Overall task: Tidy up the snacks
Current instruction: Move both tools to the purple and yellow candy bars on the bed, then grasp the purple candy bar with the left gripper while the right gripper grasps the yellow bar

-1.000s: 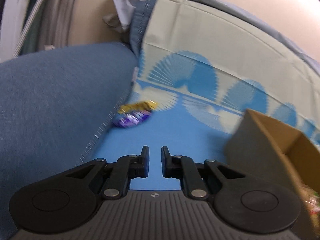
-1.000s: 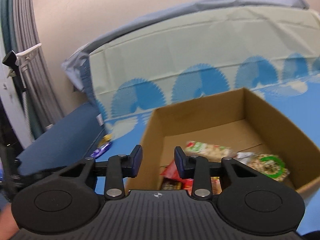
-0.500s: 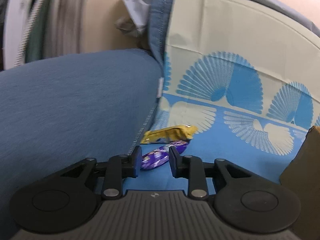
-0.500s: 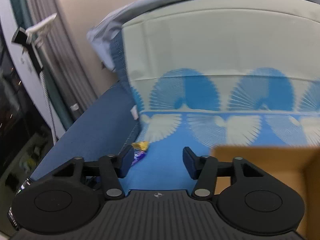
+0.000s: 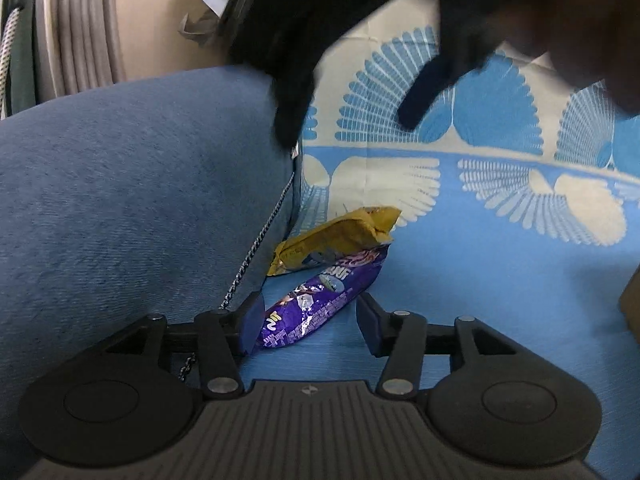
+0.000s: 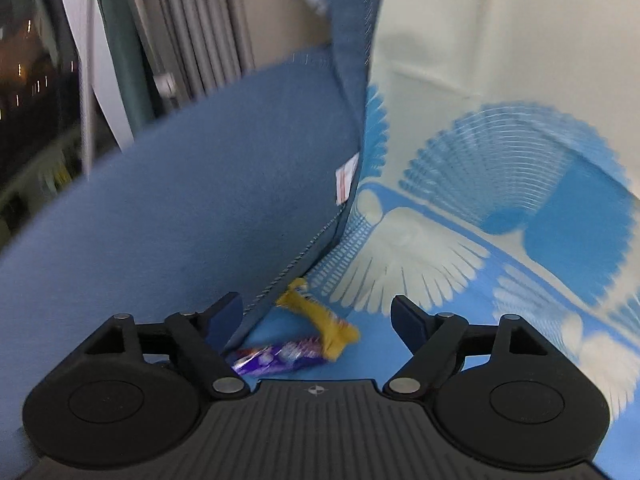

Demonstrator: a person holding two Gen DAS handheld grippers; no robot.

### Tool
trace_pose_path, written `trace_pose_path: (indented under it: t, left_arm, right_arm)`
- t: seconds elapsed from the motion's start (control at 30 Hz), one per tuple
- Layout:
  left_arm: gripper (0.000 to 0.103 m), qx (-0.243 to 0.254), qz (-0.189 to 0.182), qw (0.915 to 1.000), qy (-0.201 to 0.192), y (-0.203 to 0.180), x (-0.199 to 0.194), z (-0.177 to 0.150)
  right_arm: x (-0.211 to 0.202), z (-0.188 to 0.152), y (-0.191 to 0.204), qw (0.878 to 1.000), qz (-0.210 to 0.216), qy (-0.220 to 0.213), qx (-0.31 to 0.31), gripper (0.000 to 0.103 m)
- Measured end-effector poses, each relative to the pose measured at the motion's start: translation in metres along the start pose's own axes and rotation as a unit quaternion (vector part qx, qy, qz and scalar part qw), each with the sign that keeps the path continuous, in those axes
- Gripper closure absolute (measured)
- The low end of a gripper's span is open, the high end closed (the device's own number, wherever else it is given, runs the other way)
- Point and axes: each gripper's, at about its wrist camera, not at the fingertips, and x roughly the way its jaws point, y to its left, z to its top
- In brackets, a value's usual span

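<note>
Purple snack packet (image 5: pixel 320 304) lies between the left gripper (image 5: pixel 308 322) opening jaws, ungrasped; next: close. Right gripper (image 6: pixel 320 320) jaws opening, empty.

A big blue cushion (image 5: pixel 132 200) fills the left side. Its seam runs down along a light blue cloth (image 5: pixel 500 280) with pale fan shapes on it. The cloth goes up the back too, where it turns cream. A small white tag (image 6: pixel 346 178) hangs at the cushion's edge. Grey curtains (image 6: pixel 208 20) hang behind. A brown box corner (image 5: pixel 632 304) peeks in at the right.
</note>
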Motion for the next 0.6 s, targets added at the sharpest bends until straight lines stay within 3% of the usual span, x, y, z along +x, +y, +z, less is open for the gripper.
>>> trace_pose_path:
  t: [0.2, 0.23, 0.27, 0.3, 0.37, 0.4, 0.43, 0.6]
  left_arm:
    - [0.047, -0.007, -0.013, 0.9997, 0.020, 0.004, 0.007, -0.001]
    - [0.053, -0.010, -0.013, 0.9996, 0.021, 0.005, 0.007, -0.001]
    - [0.057, -0.017, -0.012, 0.9995, 0.022, 0.008, 0.007, -0.002]
    - [0.069, -0.023, -0.012, 0.9994, 0.022, 0.010, 0.006, -0.002]
    - [0.076, -0.030, -0.015, 0.9992, 0.021, 0.013, 0.003, -0.003]
    - [0.081, -0.035, -0.021, 0.9990, 0.019, 0.014, 0.003, -0.003]
    - [0.090, -0.042, -0.028, 0.9986, 0.017, 0.016, 0.000, -0.003]
    - [0.101, -0.061, -0.054, 0.9964, 0.020, 0.025, -0.015, 0.000]
  right_arm:
    - [0.084, -0.002, 0.007, 0.995, -0.004, 0.078, -0.059, 0.021]
    - [0.092, -0.005, 0.007, 0.994, -0.006, 0.088, -0.061, 0.022]
    - [0.098, -0.009, 0.007, 0.993, -0.005, 0.096, -0.062, 0.029]
    - [0.102, -0.012, 0.007, 0.993, -0.001, 0.100, -0.061, 0.043]
    - [0.100, -0.018, 0.008, 0.994, 0.001, 0.094, -0.063, 0.070]
    - [0.096, -0.020, 0.007, 0.994, 0.007, 0.092, -0.060, 0.077]
    - [0.091, -0.022, 0.006, 0.994, 0.011, 0.091, -0.052, 0.079]
    - [0.040, -0.030, 0.000, 0.997, -0.004, 0.064, -0.030, 0.082]
